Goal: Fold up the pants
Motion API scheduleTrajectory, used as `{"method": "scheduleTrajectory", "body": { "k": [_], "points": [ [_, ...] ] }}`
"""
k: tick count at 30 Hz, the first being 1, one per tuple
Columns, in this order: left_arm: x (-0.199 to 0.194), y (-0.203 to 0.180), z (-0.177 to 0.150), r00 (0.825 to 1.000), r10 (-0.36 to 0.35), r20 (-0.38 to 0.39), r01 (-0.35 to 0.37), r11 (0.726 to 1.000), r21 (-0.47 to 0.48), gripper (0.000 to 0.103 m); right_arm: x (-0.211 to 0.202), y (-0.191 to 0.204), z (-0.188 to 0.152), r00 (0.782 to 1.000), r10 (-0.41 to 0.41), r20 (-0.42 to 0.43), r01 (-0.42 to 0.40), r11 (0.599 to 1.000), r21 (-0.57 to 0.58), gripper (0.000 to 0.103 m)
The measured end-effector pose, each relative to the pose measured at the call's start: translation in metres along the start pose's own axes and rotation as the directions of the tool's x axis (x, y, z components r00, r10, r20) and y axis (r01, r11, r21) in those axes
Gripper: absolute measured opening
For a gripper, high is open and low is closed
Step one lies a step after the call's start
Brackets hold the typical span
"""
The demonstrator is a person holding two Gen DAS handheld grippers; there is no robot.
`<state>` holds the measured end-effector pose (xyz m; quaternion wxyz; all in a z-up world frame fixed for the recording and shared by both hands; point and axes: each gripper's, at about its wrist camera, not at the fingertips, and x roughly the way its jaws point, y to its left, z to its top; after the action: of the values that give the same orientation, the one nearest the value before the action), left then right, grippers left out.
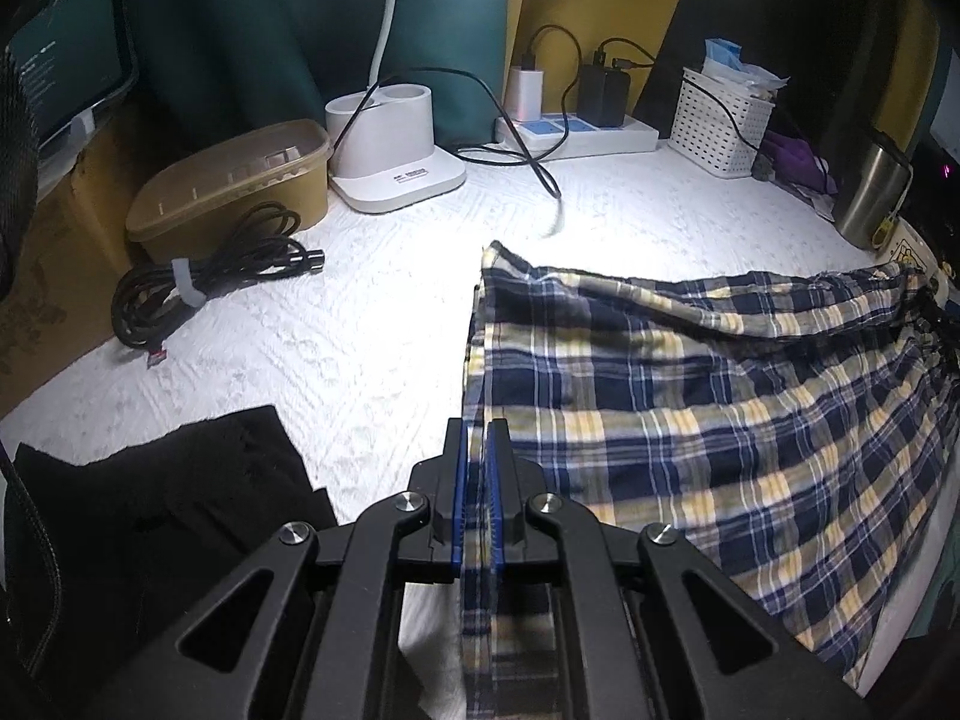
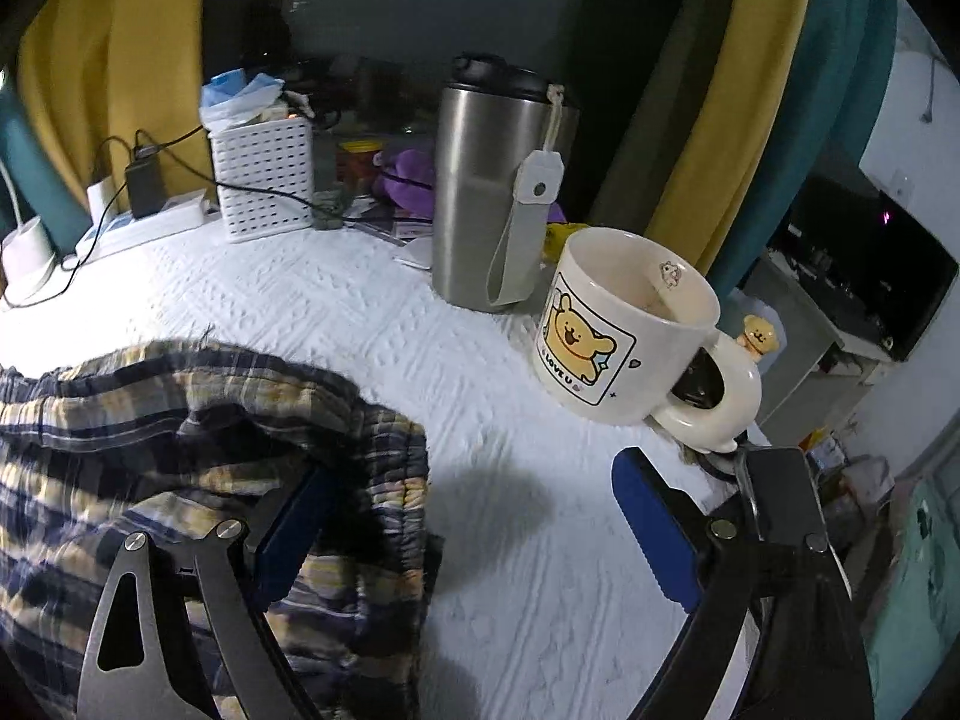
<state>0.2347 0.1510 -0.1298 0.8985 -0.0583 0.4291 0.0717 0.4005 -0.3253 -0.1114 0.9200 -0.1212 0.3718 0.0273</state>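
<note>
Left tool (image 1: 478,468) clamping plaid pants (image 1: 690,396) edge, right tool (image 2: 474,516) agape beside waistband

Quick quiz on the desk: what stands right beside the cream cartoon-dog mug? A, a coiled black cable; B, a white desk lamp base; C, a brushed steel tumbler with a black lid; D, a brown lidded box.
C: in the right wrist view the brushed steel tumbler stands just left of and behind the cream cartoon-dog mug on the white cloth.
</note>
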Motion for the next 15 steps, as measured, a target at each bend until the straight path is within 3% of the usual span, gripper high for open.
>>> {"method": "scheduleTrajectory", "body": {
  "k": [5,12,14,15],
  "points": [
    [-0.006,-0.006,0.003,1.0,-0.021,0.018,0.021,1.0,0.001,0.005,-0.012,-0.01,-0.007,0.997,0.071,0.017,-0.072,0.996,0.055,0.093],
    [-0.016,-0.018,-0.006,0.999,-0.044,0.024,0.044,0.999,0.027,0.005,-0.041,-0.015,-0.045,0.981,0.194,-0.003,-0.193,0.975,0.107,0.093],
    [-0.018,-0.02,-0.009,0.998,-0.049,0.025,0.049,0.998,0.033,0.005,-0.041,-0.014,-0.058,0.97,0.242,-0.018,-0.238,0.963,0.124,0.082],
    [-0.02,-0.021,-0.011,0.998,-0.052,0.024,0.051,0.998,0.037,0.005,-0.039,-0.013,-0.063,0.965,0.259,-0.031,-0.253,0.959,0.131,0.066]
  ]
}}
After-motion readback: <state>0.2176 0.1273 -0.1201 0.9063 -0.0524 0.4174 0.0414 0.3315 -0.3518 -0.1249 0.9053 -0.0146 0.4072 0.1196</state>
